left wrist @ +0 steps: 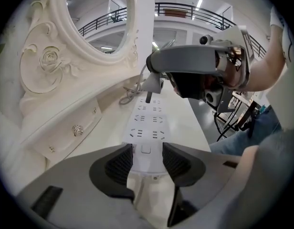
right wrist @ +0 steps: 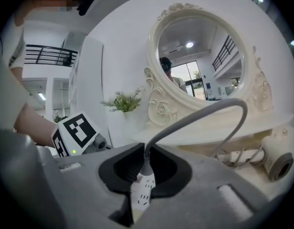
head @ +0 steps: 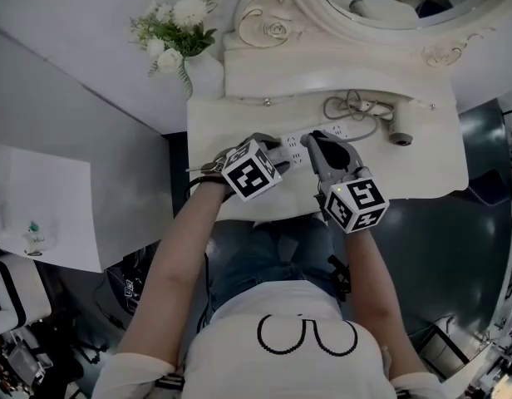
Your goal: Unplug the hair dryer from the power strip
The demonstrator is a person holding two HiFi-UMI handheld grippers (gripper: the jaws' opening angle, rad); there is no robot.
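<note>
A white power strip (head: 294, 149) lies on the white vanity top (head: 422, 169). My left gripper (head: 281, 153) is shut on the strip's near end (left wrist: 146, 142), one pad on each side. My right gripper (head: 317, 145) is shut on the hair dryer's plug (right wrist: 145, 171). In the left gripper view the plug (left wrist: 152, 83) hangs just above the sockets with its dark prongs clear of the strip. The grey cable (right wrist: 204, 112) arcs from the plug toward the hair dryer (head: 398, 128), which lies at the right of the table (right wrist: 277, 161).
A coiled cable (head: 349, 105) lies beside the dryer. A vase of white flowers (head: 178, 38) stands at the table's back left. An ornate mirror frame (head: 277, 23) and a drawer front with a knob (left wrist: 78, 130) rise behind the strip.
</note>
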